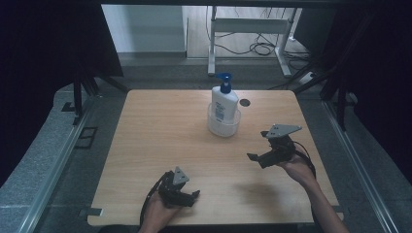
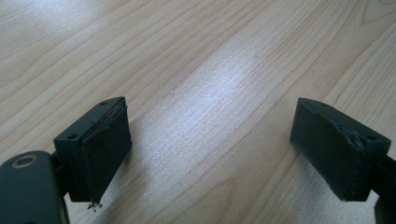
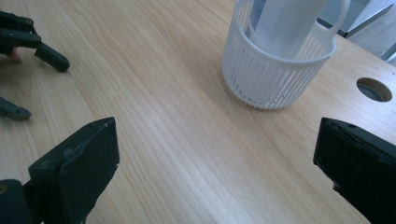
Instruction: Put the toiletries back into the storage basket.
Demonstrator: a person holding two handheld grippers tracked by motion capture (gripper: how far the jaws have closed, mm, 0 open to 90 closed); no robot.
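- Starting nearest me in the high view, my left gripper sits low at the near edge of the wooden table, held in a hand that comes in from the bottom, its cable trailing back beside the wrist.
- From the left gripper view, its two black jaws stand wide apart with nothing between them — just bare wood grain and a pale band of glare; the pad on the left-hand jaw looks frayed at its lower corner, though I can't be sure from this angle.
- Farther out and on the other side, my right gripper is held above the table, well apart from the left one, with the grey three-cornered plate on top.
- Its jaws are spread open too, empty; the right gripper view looks between them at the tabletop and toward the basket.
- Beyond both grippers, near the table's far edge, a white slatted basket stands upright with a white pump bottle in it — blue pump head on top, blue label on the front.
- Just beside the basket, on the right-gripper side, a round hole is cut in the tabletop.
- Past the table, white desk legs and loose cables lie on the floor.
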